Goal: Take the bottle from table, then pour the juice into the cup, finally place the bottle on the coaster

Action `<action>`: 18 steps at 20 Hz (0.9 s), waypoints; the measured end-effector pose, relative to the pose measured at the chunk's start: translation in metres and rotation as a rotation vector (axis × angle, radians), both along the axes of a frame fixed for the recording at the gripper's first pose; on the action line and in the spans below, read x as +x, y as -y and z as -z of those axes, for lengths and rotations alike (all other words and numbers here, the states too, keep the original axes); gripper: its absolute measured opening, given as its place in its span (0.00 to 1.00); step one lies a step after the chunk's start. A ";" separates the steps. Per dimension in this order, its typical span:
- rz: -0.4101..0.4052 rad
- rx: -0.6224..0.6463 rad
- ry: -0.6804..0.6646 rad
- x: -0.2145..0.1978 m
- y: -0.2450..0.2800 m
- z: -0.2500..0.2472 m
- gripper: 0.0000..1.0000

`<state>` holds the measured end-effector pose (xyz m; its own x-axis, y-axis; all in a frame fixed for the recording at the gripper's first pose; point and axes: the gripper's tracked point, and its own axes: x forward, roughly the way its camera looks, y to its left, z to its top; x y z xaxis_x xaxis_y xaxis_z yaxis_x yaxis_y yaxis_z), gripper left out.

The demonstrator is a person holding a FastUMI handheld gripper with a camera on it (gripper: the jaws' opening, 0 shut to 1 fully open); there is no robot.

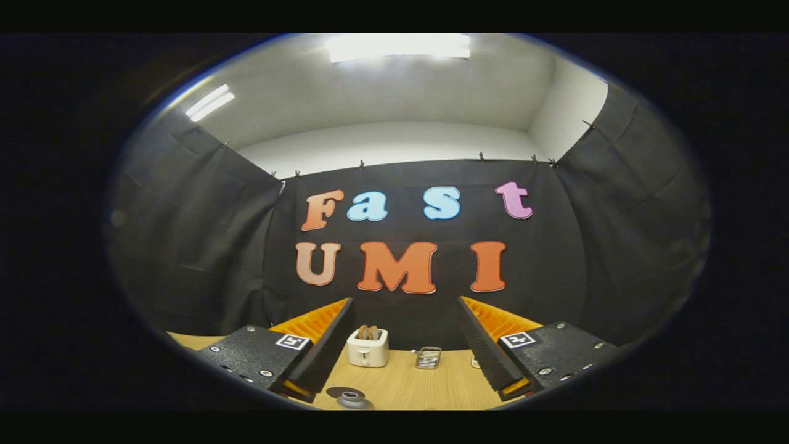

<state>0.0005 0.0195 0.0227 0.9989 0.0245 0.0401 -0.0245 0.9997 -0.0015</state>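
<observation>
Gripper (404, 351) is seen w/ fingers spread wide, nothing held between them, no contact w/ any obj. One finger (323, 354) sits to one side, the other (487, 354) opposite; a broad gap is left between, w/ the wooden table (400, 382) visible through it.

Bottle: a grey rounded top w/ a dark opening (353, 399) is seen low in the gap, near the base of the first finger, just inside it, not touched. Prob. the bottle's neck/cap seen from above, but only that part is shown, so it can't be confirmed. A dark shadow patch lies on the table right beside it.

Beyond the fingertips, toward the back of the table: a white toaster (367, 348) w/ two slices of toast stood in its slots, upright. Near it, apart from it, a small metal wire rack (428, 357) is set on the table. A small pale obj (474, 362) is partly hidden by the second finger; can't be ID'd.

Black cloth wall (185, 246) stands behind the table; ceiling light (399, 47) is on overhead.
</observation>
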 end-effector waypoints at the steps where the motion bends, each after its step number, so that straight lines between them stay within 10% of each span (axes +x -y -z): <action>1: -0.011 -0.001 -0.009 0.000 -0.004 0.003 0.96; 18: -0.077 -0.027 -0.140 -0.011 -0.041 0.080 0.96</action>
<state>-0.0107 0.0603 -0.0576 0.9897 0.1008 -0.1015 -0.1034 0.9944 -0.0199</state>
